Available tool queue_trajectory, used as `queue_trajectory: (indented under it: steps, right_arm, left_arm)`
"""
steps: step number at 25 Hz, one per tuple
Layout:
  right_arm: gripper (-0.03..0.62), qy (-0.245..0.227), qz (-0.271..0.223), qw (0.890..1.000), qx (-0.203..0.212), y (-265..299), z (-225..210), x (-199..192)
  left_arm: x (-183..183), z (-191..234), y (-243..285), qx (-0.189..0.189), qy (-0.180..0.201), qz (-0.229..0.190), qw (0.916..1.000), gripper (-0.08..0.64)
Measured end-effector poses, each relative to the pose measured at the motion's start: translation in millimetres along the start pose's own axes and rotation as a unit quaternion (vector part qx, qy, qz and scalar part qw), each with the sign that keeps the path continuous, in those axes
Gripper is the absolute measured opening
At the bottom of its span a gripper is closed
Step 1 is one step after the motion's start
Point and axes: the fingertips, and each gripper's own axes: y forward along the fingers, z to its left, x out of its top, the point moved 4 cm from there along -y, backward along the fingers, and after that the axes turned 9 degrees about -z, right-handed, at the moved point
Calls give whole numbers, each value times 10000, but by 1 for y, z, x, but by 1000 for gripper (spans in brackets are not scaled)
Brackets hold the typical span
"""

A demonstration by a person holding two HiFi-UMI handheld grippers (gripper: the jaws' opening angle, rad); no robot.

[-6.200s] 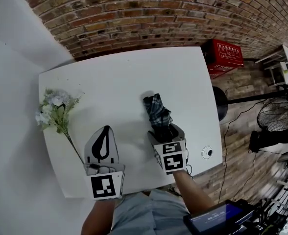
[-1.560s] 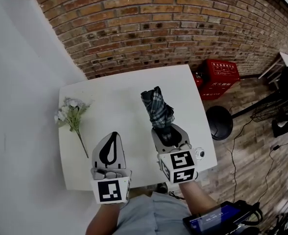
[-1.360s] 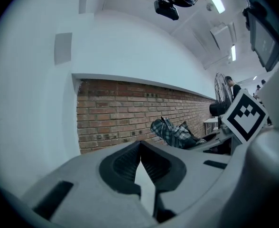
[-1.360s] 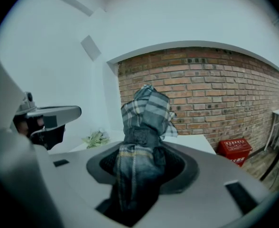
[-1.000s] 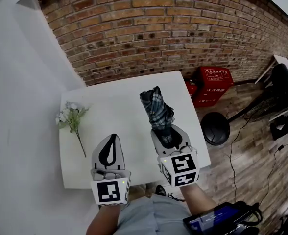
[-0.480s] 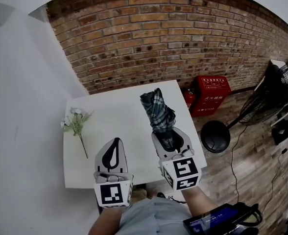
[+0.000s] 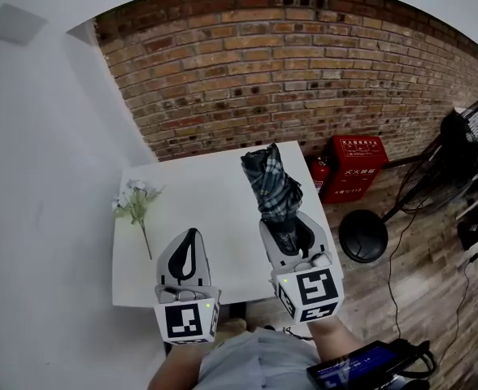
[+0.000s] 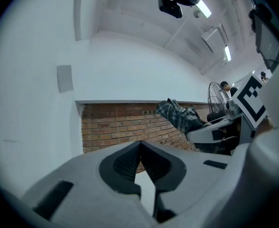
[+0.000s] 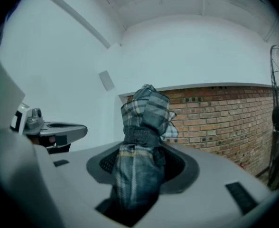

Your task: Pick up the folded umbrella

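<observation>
The folded plaid umbrella [image 7: 270, 187] is held off the white table [image 7: 210, 218], pointing away from me toward the brick wall. My right gripper [image 7: 287, 232] is shut on its handle end. In the right gripper view the dark checked fabric [image 9: 142, 141] fills the gap between the jaws of the right gripper [image 9: 142, 170], its strap band showing just beyond them. My left gripper [image 7: 189, 236] hovers to the left, its jaws shut with nothing between them. The left gripper [image 8: 140, 145] shows its tips meeting, and the umbrella [image 8: 180, 115] shows off to its right.
A bunch of white artificial flowers [image 7: 137, 202] lies near the table's left edge. Right of the table stand a red crate [image 7: 354, 160] and a round black stool [image 7: 362, 235] on the wooden floor. A fan [image 7: 469, 132] is at far right. A brick wall [image 7: 304, 71] runs behind.
Both grippers have risen, and the umbrella has gone up with the right one, farther above the table. The head view has tilted up toward the wall.
</observation>
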Motion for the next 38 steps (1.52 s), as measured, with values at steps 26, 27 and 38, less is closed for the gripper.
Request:
queue_trajectory:
  steps: [26,27,38]
  right_arm:
    - [195,-287,-461,9982,238,-36,5,34]
    - [195,-302,-453,9982,238,-36,5,34]
    - [195,-273,-445,9983,246,-30,0,31]
  left_arm:
    - [36,-6,-28,352,145,-288,9989,8]
    - [38,-7,-27,351,148,-293,9988,8]
    - [38,-6,-18,356,173,-297,9988,8]
